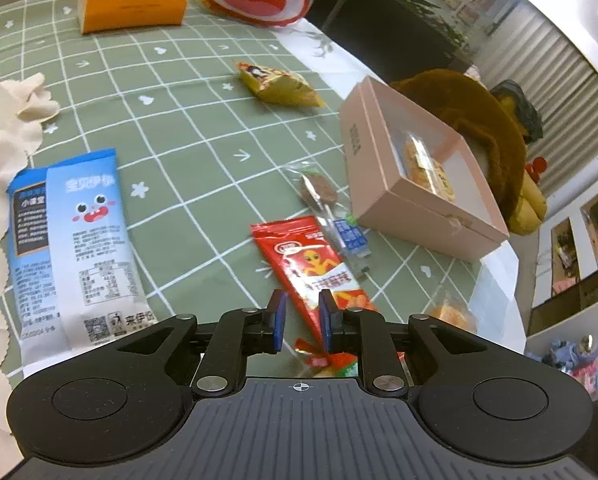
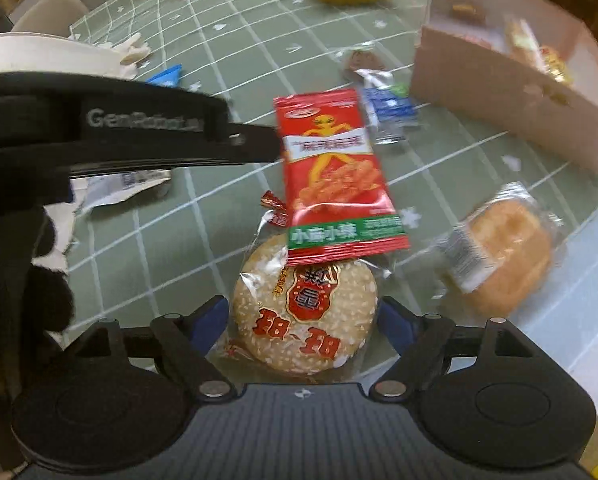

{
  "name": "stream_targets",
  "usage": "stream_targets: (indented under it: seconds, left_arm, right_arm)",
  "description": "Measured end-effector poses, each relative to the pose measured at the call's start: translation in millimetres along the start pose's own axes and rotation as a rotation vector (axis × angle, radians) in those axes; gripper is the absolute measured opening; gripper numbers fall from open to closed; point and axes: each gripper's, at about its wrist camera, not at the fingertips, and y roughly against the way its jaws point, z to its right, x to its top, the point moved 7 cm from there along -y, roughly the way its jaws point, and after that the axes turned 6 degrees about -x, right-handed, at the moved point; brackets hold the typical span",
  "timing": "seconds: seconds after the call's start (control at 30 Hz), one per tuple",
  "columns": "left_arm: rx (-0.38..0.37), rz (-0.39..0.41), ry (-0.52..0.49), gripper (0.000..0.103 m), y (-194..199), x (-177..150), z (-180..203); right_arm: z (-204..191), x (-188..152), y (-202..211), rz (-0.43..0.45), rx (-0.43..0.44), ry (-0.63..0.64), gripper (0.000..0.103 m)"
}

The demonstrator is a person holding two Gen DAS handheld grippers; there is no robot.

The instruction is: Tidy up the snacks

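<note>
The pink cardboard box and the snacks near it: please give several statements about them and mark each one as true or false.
1. The left claw grips the long red snack packet. True.
2. The pink cardboard box is empty. False: wrapped snacks lie inside it.
3. The round rice cracker in clear wrap sits between the fingers of the right claw. True.
4. The yellow crinkled snack bag is inside the box. False: it lies on the green checked tablecloth, apart from the box.
5. The tall blue and white snack packet stands upright. False: it lies flat on the cloth.
</note>
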Motion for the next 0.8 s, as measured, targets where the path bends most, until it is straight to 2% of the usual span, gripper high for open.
stream_targets:
  seconds: [0.27, 0.4, 0.53, 0.63, 0.73, 0.8]
  left_arm:
    - [0.003, 0.040, 0.054, 0.022, 0.0, 9.9, -3.3]
    - [0.010, 0.039, 0.028, 0.023, -8.6, 19.8, 11.6]
    - [0.033, 0.021, -0.104, 0.023, -29.0, 24.4, 42.7]
    - [0.084, -0.036, -0.241, 0.023, -50.4, 15.6, 62.2]
    - [0.155, -0.074, -0.351, 0.024, -61.2, -1.0, 65.2]
    - [0.189, -0.057, -0.403, 0.028, -59.0, -8.9, 60.7]
  right_arm:
    - [59.4, -14.2, 12.3, 0.043, -0.095, -0.068, 0.079]
    - [82.2, -19.4, 15.9, 0.085, -0.172, -0.092, 0.079]
    - [100.3, -19.6, 13.4, 0.080, -0.166, -0.129, 0.080]
    - [106.8, -20.7, 8.6, 0.060, -0.152, -0.164, 0.080]
    - [112.0, -22.7, 6.3, 0.046, -0.147, -0.191, 0.081]
    - [113.8, -22.4, 5.2, 0.046, -0.155, -0.197, 0.081]
